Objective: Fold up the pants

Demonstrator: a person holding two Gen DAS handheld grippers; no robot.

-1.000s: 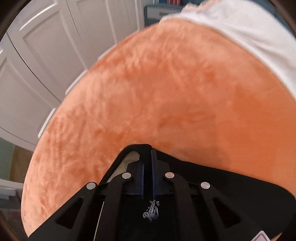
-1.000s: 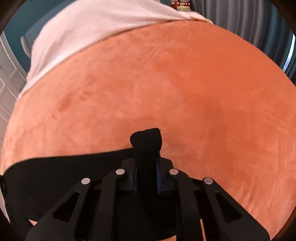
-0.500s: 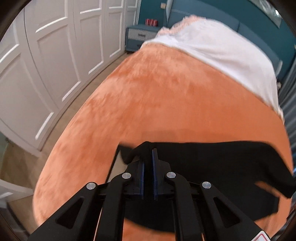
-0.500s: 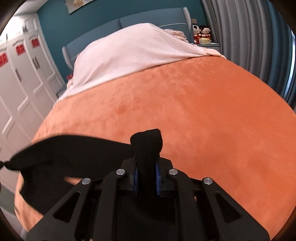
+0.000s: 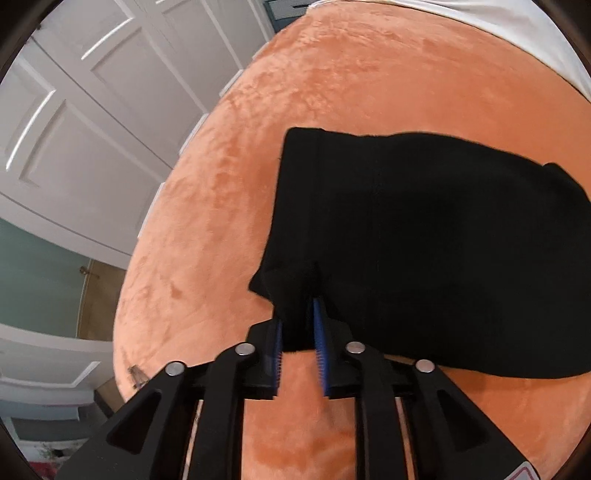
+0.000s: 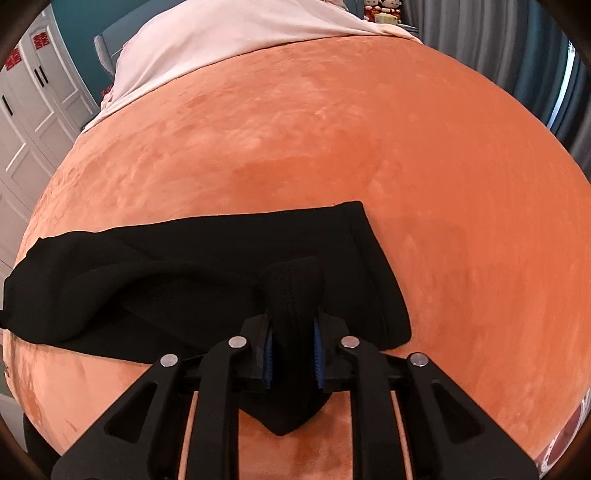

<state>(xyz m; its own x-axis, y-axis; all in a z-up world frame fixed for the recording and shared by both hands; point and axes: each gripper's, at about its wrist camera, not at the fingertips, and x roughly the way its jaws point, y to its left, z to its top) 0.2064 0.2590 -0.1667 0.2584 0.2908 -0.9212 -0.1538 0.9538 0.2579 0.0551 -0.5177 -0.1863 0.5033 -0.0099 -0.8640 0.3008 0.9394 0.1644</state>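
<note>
The black pants point(image 5: 424, 240) lie folded on the orange blanket point(image 5: 332, 92) that covers the bed, spread flat as a broad dark panel. In the left wrist view the panel extends from the gripper toward the upper right, with one straight hemmed edge on its left side. In the right wrist view the same garment runs across the lower half of the picture from the left edge to just right of centre, with a raised fold along its left portion.

The left gripper point(image 5: 297, 325) points steeply down at the near corner of the pants. Its jaws have just been opening; a bunch of black fabric sits between the blue pads, and a narrow gap shows beside the cloth on each side.

The right gripper point(image 6: 293, 347) also points steeply down. Its jaws have just been opening as well; a thick wad of black fabric fills the space between them and rises above the tips, and a point of cloth hangs below. Whether the pads press on it cannot be told.

A white sheet point(image 6: 229, 33) covers the far end of the bed. White panelled wardrobe doors point(image 5: 92, 110) stand beside the bed.
</note>
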